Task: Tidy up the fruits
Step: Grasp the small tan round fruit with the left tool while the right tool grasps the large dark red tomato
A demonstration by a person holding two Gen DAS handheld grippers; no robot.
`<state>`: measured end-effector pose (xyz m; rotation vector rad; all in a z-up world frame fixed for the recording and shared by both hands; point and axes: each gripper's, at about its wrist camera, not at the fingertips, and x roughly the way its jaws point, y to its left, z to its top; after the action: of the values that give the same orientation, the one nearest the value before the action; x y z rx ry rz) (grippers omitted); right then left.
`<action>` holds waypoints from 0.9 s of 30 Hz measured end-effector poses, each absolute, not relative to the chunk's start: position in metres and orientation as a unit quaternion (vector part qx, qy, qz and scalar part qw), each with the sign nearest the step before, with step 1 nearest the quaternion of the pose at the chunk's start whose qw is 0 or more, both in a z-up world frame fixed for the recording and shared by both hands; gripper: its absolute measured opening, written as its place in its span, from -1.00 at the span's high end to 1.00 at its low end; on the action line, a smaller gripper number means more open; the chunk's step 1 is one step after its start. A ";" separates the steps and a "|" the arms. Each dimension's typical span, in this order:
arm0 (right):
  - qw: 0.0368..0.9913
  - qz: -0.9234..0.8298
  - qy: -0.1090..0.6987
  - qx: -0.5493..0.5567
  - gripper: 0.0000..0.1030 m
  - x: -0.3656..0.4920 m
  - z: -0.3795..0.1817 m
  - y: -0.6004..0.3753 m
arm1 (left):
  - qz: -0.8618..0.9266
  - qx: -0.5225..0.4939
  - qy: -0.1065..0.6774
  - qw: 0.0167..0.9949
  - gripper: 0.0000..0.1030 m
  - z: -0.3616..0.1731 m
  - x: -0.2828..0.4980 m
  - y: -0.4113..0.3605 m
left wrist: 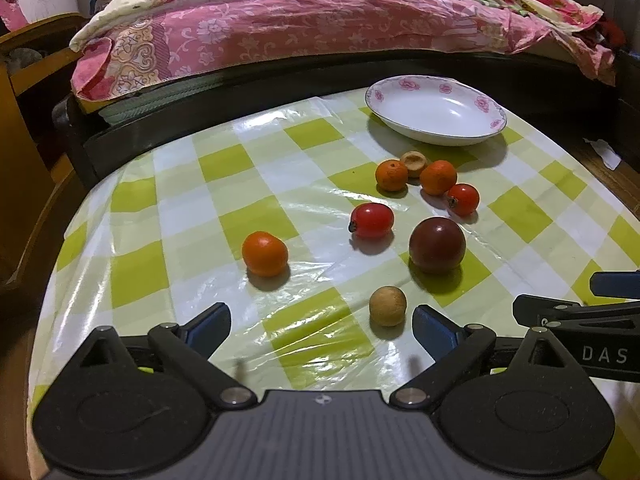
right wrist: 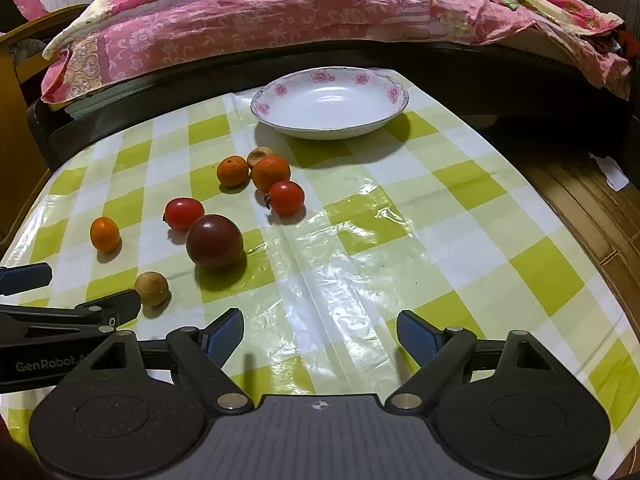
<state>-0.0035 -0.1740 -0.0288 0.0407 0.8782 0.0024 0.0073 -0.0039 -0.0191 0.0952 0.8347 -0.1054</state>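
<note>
A counter covered in a glossy green-and-white checked plastic cloth stands beside a bed with a pink floral quilt. Near the far edge of the counter sits a white dish with pink flowers on its rim, holding nothing.

Eight small fruits lie loose on the cloth, all outside the dish. Closest to the dish is a tight cluster: a tan longan with its hollow end up, an orange kumquat to its left, a second kumquat to its right, and a red cherry tomato touching that second kumquat. Nearer the camera lie another red tomato, a larger dark purple plum just beside it, a lone orange kumquat well off to the left, and a whole tan longan nearest of all.

The left gripper hovers low over the near edge with its blue-padded fingers spread wide, holding nothing; the whole longan lies just ahead of the right finger. The right gripper is beside it, to the right, jaws likewise spread and empty, over bare cloth
</note>
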 end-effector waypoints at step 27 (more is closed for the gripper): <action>0.902 0.024 0.429 0.042 -0.50 0.010 -0.029 -0.183 | -0.120 0.043 0.421 0.898 0.35 -0.034 0.025 -0.024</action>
<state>0.0099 -0.1829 -0.0295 0.0859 0.8875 0.0489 0.0245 -0.0243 -0.0343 0.0897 0.8711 -0.2490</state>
